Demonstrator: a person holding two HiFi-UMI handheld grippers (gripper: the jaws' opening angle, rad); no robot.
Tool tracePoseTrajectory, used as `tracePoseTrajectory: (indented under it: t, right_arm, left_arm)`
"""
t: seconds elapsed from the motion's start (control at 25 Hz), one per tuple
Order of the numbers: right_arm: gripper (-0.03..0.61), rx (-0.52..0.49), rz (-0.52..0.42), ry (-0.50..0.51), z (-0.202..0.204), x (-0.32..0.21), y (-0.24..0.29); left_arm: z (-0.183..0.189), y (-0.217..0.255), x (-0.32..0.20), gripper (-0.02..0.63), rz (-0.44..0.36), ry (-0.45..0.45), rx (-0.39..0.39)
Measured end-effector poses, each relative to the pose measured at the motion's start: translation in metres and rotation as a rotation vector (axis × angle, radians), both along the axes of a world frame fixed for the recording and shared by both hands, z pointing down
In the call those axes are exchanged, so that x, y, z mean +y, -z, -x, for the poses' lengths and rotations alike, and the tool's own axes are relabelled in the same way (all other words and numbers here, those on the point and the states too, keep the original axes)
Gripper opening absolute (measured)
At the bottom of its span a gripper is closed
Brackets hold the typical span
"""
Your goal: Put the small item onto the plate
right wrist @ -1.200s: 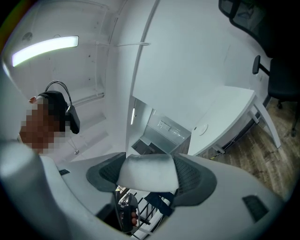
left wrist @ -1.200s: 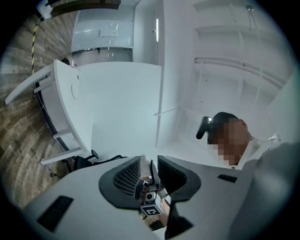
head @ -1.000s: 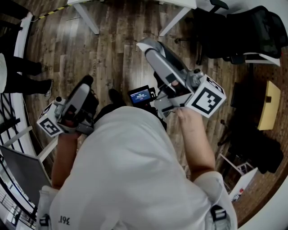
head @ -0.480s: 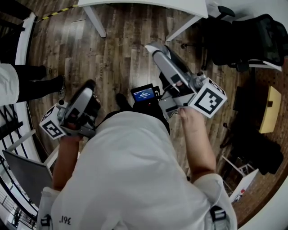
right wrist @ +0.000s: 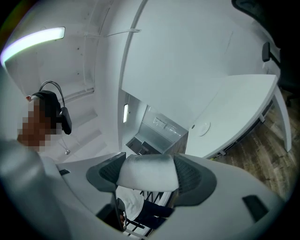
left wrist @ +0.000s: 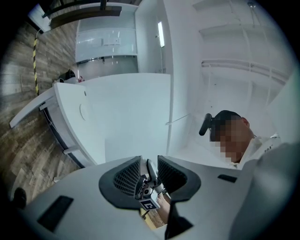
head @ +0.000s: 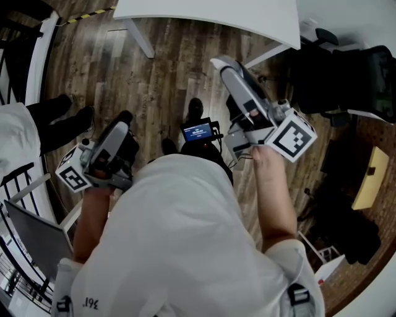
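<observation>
Head view: two grippers are being held out over a wooden floor (head: 161, 74) by a person (head: 179, 235) in a white shirt, on the near side of the white table (head: 210, 15). The left gripper (head: 117, 127) is being held well back from the table. The right gripper (head: 221, 64) is being pointed toward it, with its tip just short of the table's edge. A small lit screen (head: 198, 131) is being shown between the two, also short of the table.

Left gripper view: the jaws are being held narrowly apart with nothing between them. The table is being framed beyond them, and the right gripper is being glimpsed through the gap.

Right gripper view: the small item (right wrist: 147, 172), a pale soft roll, is being pinched crosswise between the jaws, well apart from the table, which is being seen beyond it to the right.
</observation>
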State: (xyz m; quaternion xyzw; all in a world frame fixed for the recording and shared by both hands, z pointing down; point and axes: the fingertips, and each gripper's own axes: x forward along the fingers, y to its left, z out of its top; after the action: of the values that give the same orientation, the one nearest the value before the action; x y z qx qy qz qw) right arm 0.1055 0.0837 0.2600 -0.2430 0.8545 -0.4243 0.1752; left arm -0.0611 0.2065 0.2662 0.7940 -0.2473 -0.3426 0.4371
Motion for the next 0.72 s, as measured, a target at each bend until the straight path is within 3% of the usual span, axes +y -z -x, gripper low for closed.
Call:
tracePoseTrajectory:
  t: [0.36, 0.72]
  right_arm:
    - [0.31, 0.003, -0.018, 0.076, -0.011, -0.121, 0.012]
    - [0.31, 0.05, -0.027, 0.1, -0.03, -0.184, 0.002]
  left_arm:
    - [-0.03, 0.016, -0.112, 0.114, 0.007, 0.057, -0.012]
    - [-0.052, 0.016, -0.175, 0.114, 0.001, 0.078, -0.037]
